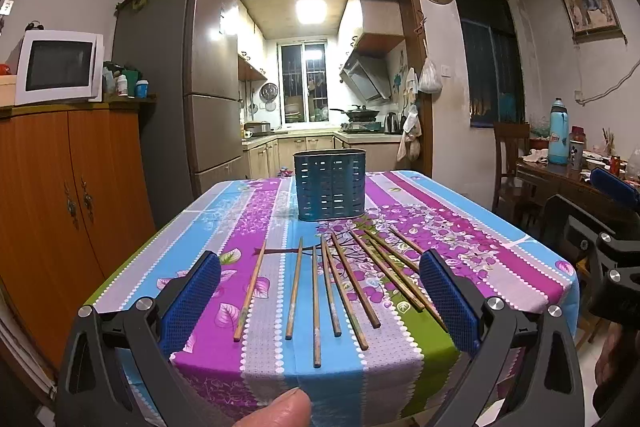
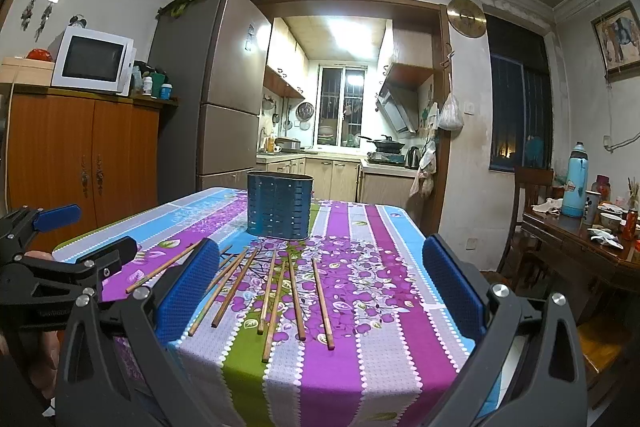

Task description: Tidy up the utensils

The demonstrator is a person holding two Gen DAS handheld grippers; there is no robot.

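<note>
Hovering over the near edge of the table, the left gripper (image 1: 320,303) has its blue pads spread wide with nothing between them, and the right gripper (image 2: 320,287) is spread just as wide and equally empty. A fingertip (image 1: 280,409) pokes in below the left claw, cut off by the frame's bottom edge.

Just ahead of both claws, wooden chopsticks (image 1: 316,303) lie loose in a fan on the striped floral tablecloth (image 1: 248,211). Several on the right side of the fan overlap, and the left claw's right pad (image 1: 448,299) hides their near ends, so an exact count is hard to make. From the right wrist view, the right claw's left pad (image 2: 188,291) likewise covers parts of some sticks (image 2: 276,301).

Farther ahead, beyond the chopstick tips, a blue slotted utensil holder (image 1: 330,185) stands upright; its inside cannot be seen from either camera.
</note>
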